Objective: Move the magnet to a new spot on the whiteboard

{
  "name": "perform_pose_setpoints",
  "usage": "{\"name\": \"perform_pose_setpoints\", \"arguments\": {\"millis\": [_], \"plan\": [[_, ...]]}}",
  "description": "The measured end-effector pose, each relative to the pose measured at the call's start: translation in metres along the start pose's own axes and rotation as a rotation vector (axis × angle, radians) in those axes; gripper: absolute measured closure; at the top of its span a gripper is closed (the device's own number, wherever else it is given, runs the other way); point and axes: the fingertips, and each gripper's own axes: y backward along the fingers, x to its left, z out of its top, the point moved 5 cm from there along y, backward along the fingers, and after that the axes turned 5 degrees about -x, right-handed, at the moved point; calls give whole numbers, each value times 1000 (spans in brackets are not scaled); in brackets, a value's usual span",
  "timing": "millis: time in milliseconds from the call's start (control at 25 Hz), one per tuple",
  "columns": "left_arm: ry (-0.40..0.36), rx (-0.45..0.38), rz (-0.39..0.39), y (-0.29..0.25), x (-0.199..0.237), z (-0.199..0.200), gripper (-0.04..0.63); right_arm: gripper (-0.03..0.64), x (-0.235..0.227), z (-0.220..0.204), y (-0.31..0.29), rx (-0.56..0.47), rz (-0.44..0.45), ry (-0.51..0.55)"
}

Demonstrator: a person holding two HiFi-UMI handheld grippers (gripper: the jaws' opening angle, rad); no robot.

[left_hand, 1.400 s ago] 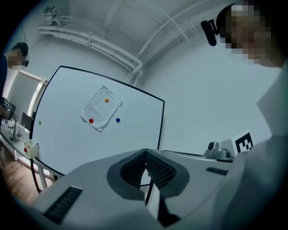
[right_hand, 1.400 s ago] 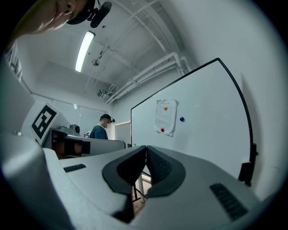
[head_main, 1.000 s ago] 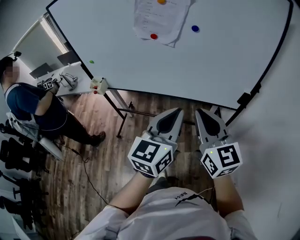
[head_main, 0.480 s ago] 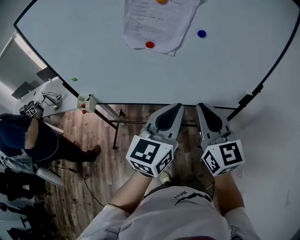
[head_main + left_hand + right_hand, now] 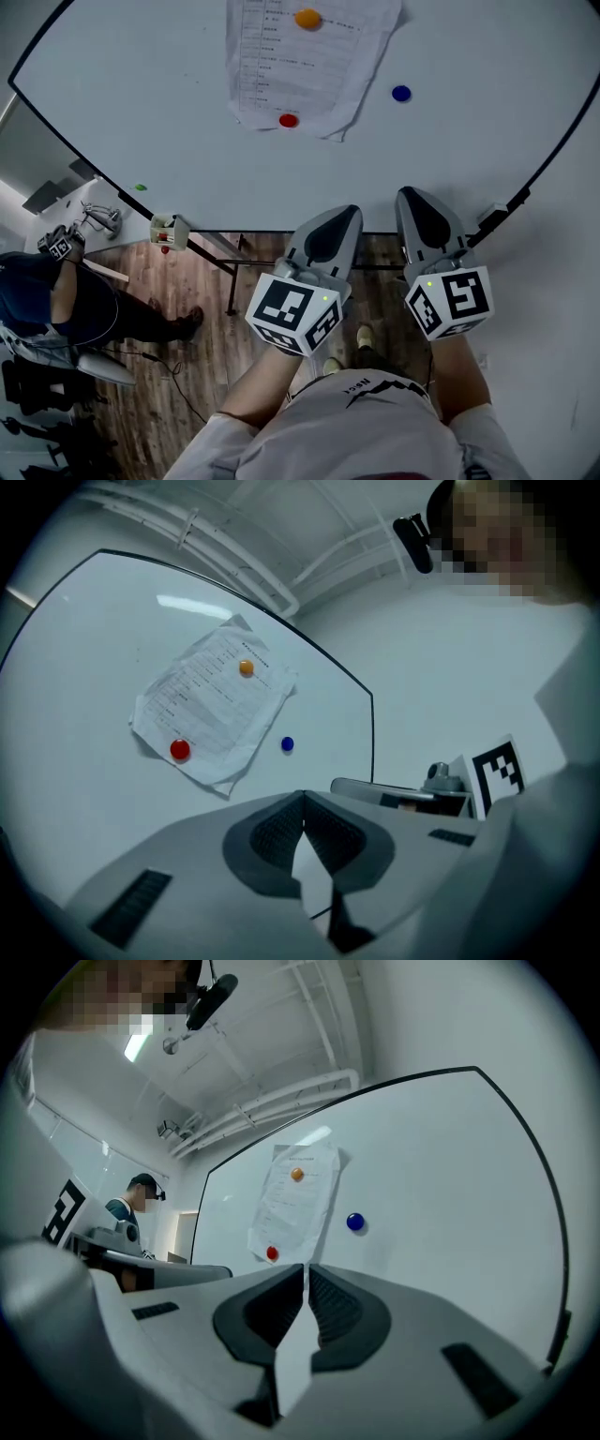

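Right gripper [image 5: 305, 1266]: jaws pressed together, nothing between them. Left gripper [image 5: 303, 793]: likewise closed and empty. Both are held short of the whiteboard [image 5: 469, 141], noses toward it.

The blue magnet [image 5: 401, 93] sits alone on bare board, just right of the paper sheet [image 5: 309, 66]. The red magnet [image 5: 289, 120] and orange magnet [image 5: 307, 18] pin that sheet, so blue is judged the one to move.

For the reach: spread the right jaws before contact, come in square to the board, pinch the magnet by its rim, and lift it straight off rather than dragging. Keep clear of the sheet's corner.
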Motion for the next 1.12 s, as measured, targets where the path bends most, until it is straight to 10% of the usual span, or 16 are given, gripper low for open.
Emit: {"name": "perform_pose_setpoints", "arguments": {"millis": [1120], "plan": [[-56,-48,73,-65,48,25,584,495,-56,38,-119,-29,-157,414]]}}
